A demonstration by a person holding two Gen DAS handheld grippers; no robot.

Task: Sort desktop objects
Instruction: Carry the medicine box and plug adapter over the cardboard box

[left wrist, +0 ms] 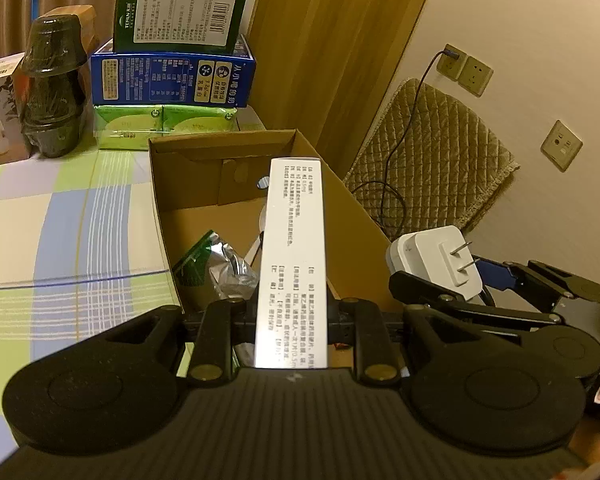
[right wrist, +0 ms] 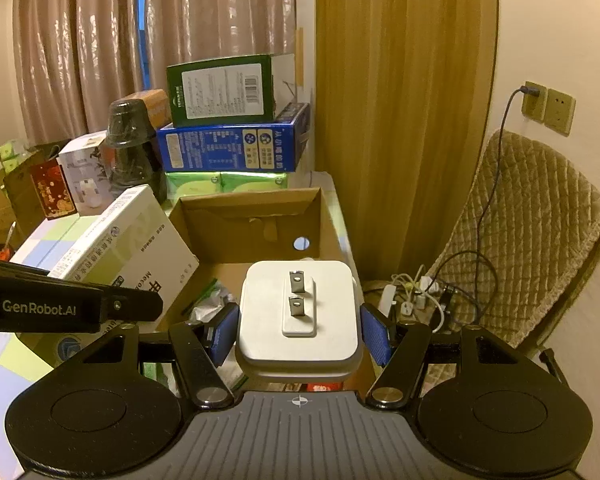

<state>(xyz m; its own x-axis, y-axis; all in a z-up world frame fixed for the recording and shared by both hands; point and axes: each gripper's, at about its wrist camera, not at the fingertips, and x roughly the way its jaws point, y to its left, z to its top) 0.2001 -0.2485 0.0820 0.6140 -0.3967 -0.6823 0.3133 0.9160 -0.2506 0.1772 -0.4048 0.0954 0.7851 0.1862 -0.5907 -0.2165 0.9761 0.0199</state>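
Grippers both carry loads above the open cardboard box (left wrist: 204, 200): the left gripper (left wrist: 290, 320) is clamped narrowly on a long white medicine carton (left wrist: 294, 256), the right gripper (right wrist: 298, 334), half spread, pinches a white plug adapter (right wrist: 298, 312), prongs up.

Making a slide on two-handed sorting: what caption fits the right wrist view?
Right claw grips a white plug adapter, prongs up, before an open cardboard box.
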